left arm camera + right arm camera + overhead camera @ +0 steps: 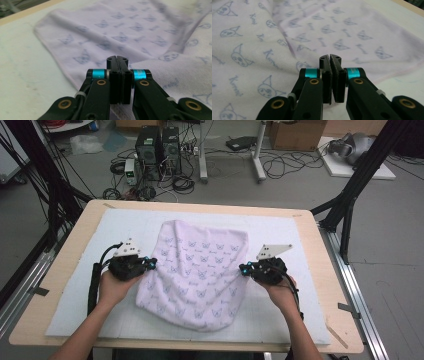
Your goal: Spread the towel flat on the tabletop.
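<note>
The soft, light towel is lying mid-surface; the left tool and right tool are each pinching its side edges, which suit gripping such limp cloth.

My table carries a white mat; the towel lies at the mat's centre.

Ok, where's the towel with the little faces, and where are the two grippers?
towel (200, 270), high view, middle of the cloth.
left gripper (152, 263), high view, at its fingers on the towel's left edge.
right gripper (243, 268), high view, at its fingers on the right edge.
</note>
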{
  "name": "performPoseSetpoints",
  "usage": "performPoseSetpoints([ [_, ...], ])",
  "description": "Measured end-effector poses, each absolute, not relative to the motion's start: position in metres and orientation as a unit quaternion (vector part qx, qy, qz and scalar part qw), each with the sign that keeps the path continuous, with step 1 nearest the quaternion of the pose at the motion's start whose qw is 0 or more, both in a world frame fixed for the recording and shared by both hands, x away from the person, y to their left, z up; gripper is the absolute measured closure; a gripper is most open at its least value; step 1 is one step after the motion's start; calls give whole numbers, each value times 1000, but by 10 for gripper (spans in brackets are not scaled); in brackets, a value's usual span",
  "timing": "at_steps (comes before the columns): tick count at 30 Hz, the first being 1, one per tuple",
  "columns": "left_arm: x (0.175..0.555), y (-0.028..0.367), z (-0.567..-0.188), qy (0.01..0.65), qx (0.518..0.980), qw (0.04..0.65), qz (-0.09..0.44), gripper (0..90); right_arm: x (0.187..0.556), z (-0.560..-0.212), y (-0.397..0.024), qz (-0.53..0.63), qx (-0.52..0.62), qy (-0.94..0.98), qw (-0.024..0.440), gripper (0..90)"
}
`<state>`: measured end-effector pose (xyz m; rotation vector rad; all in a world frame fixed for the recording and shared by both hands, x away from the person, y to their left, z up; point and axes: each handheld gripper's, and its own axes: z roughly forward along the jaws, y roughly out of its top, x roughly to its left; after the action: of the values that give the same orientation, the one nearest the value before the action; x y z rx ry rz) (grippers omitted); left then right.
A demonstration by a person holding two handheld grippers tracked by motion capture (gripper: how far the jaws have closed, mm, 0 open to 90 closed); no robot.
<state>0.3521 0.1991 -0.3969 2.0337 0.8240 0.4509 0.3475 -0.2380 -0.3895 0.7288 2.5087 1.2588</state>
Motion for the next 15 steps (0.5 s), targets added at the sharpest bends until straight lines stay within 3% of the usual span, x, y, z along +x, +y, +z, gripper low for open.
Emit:
performPoseSetpoints([
  [7, 391, 199, -426, 370, 829, 393, 148, 870, 392, -426, -243, 387, 314, 862, 89, 877],
  [10, 388, 206, -423, 365, 828, 402, 138, 797, 394, -431, -242, 381, 316, 865, 84, 852],
  [15, 369, 216, -407, 340, 830, 420, 142, 677, 376, -410, -240, 412, 292, 857, 100, 745],
])
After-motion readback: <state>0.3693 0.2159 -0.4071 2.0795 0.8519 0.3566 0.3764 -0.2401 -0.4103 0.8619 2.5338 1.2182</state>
